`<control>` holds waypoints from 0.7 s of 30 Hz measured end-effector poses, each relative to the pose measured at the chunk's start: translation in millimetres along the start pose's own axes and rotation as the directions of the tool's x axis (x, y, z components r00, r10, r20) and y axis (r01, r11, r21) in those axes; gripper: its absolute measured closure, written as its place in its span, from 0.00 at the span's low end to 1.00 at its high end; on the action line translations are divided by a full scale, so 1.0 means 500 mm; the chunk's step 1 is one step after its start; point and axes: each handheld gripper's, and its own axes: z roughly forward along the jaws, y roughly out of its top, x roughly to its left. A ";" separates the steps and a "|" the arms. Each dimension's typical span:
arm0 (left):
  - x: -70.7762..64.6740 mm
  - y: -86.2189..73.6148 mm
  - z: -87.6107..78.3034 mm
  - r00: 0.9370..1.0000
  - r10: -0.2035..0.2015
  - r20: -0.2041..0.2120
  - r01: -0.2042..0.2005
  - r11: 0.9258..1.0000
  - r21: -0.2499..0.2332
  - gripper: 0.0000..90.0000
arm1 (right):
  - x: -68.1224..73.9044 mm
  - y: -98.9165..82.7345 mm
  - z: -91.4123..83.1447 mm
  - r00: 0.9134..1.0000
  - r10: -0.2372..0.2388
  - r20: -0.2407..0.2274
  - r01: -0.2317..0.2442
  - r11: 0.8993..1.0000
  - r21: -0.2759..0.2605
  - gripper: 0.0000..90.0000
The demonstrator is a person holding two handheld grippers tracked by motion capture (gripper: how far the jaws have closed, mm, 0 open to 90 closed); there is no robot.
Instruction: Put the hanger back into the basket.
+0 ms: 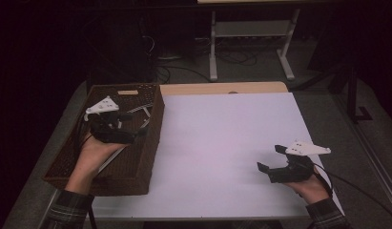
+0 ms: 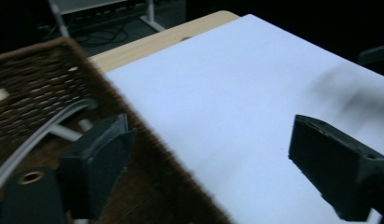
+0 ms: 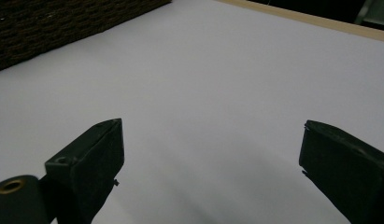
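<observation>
A dark brown wicker basket (image 1: 136,167) stands at the table's left side. My left gripper (image 1: 136,124) hovers over the basket's inside near its right wall, jaws wide apart and empty. In the left gripper view its jaws (image 2: 213,140) straddle the basket's wall (image 2: 147,154), one over the basket and one over the white sheet (image 2: 236,93). Pale thin rods (image 1: 145,110) lie inside the basket; one curved pale tube (image 2: 45,126) shows close by. My right gripper (image 1: 272,158) rests low over the white sheet (image 1: 222,138) at the right, open, with nothing between its jaws (image 3: 210,140).
The white sheet covers most of the wooden tabletop (image 1: 222,88). A small tan label (image 1: 128,92) sits on the basket's far rim. Beyond the table stand a white desk frame (image 1: 251,28) and floor cables (image 1: 174,71). The basket wall (image 3: 63,23) shows far off in the right gripper view.
</observation>
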 end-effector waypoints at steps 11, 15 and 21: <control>-0.084 0.013 0.098 0.995 0.041 0.095 -0.042 0.999 0.016 0.03 | 0.001 0.000 0.000 1.000 0.000 -0.001 0.000 1.000 -0.001 0.07; -0.119 0.016 0.128 0.989 0.066 0.131 -0.069 0.997 0.020 0.03 | 0.001 0.000 -0.001 1.000 0.000 -0.004 0.000 1.000 -0.002 0.07; -0.158 0.001 0.174 0.983 0.064 0.173 -0.067 0.998 0.011 0.03 | 0.001 0.000 0.000 1.000 -0.003 -0.007 0.003 1.000 -0.001 0.07</control>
